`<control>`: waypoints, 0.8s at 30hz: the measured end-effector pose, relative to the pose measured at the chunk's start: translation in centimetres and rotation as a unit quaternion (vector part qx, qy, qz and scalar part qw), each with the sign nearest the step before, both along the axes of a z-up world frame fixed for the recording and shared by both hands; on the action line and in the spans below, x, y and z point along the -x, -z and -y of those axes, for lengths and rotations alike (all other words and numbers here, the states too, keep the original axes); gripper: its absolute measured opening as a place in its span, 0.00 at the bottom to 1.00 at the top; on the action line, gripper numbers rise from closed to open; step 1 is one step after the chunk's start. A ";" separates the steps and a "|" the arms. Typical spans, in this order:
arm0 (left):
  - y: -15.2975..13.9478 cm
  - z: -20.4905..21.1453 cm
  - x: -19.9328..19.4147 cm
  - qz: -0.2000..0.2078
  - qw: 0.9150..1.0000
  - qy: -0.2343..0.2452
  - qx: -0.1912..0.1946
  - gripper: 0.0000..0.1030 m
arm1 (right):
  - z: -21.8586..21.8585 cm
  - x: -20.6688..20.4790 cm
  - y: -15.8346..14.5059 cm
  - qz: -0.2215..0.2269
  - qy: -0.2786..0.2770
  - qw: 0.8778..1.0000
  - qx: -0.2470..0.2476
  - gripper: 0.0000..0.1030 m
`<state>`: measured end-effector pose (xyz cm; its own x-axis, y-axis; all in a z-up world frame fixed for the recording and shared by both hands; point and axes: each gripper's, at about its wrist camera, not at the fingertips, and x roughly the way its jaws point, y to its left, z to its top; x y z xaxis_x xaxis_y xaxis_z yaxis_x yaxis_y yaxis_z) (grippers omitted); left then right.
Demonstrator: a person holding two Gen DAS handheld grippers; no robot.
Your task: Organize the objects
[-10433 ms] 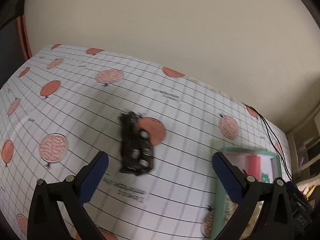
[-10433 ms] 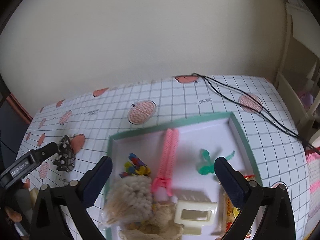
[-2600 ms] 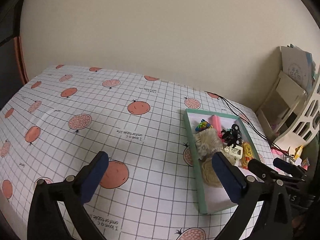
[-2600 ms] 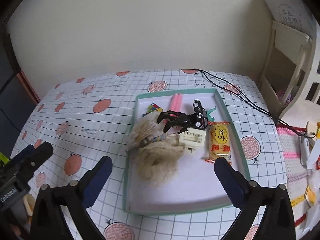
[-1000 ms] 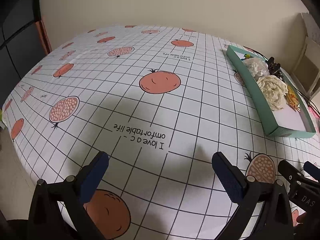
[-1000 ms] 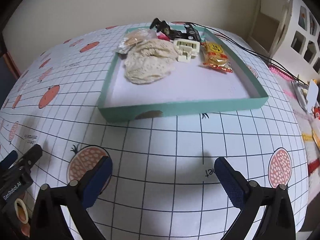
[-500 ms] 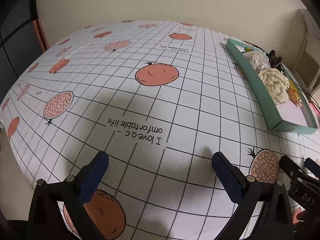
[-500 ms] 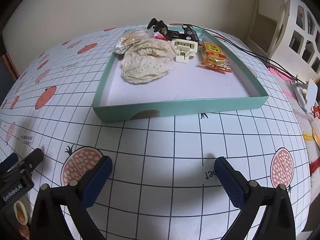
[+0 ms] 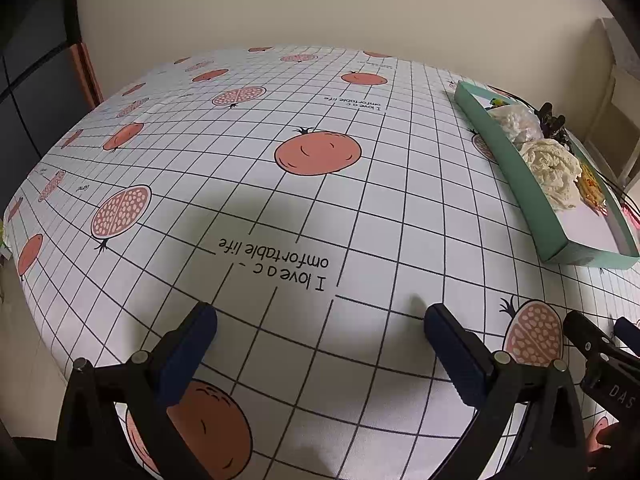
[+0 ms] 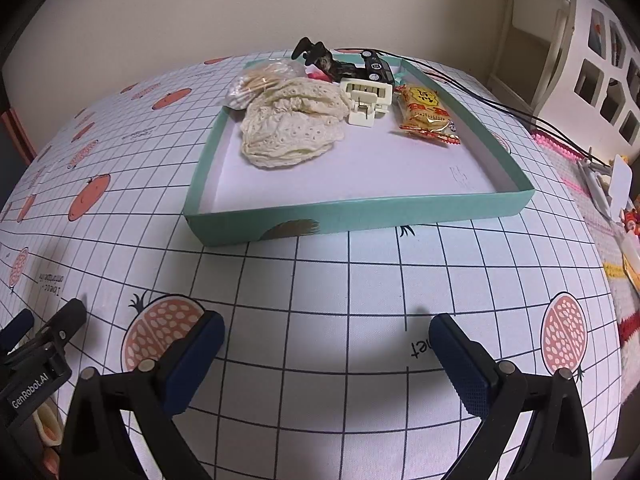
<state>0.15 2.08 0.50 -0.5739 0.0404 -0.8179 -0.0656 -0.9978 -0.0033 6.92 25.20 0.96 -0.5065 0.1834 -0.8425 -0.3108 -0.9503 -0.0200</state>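
Both grippers hang low over the tablecloth (image 9: 400, 184) with jaws wide and empty: left gripper (image 9: 320, 320), then right gripper (image 10: 326, 330). Ahead of the right jaws lies the green tray (image 10: 360, 212), long axis pointing away; lace cloth (image 10: 292, 132), clip (image 10: 366, 100) and snack packet (image 10: 426, 114) crowd its far end.
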 end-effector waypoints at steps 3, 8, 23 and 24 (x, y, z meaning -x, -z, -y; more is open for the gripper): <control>0.0 -0.1 0.1 0.001 1.000 -0.003 0.000 1.00 | 0.1 0.0 0.0 0.000 0.000 1.000 0.000 1.00; 0.0 -0.1 0.1 0.000 1.000 -0.005 0.000 1.00 | 0.0 0.0 0.0 0.000 0.000 1.000 0.000 1.00; 0.0 -0.1 0.1 0.001 1.000 -0.006 0.000 1.00 | 0.0 0.0 0.1 0.000 0.000 1.000 0.000 1.00; 0.0 -0.1 0.1 0.001 1.000 -0.006 0.000 1.00 | 0.0 0.0 0.1 0.000 0.000 1.000 0.000 1.00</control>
<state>0.05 2.21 0.47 -0.5734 0.0345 -0.8185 -0.0545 -0.9985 -0.0040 6.89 25.19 0.90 -0.5064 0.1832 -0.8426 -0.3101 -0.9505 -0.0203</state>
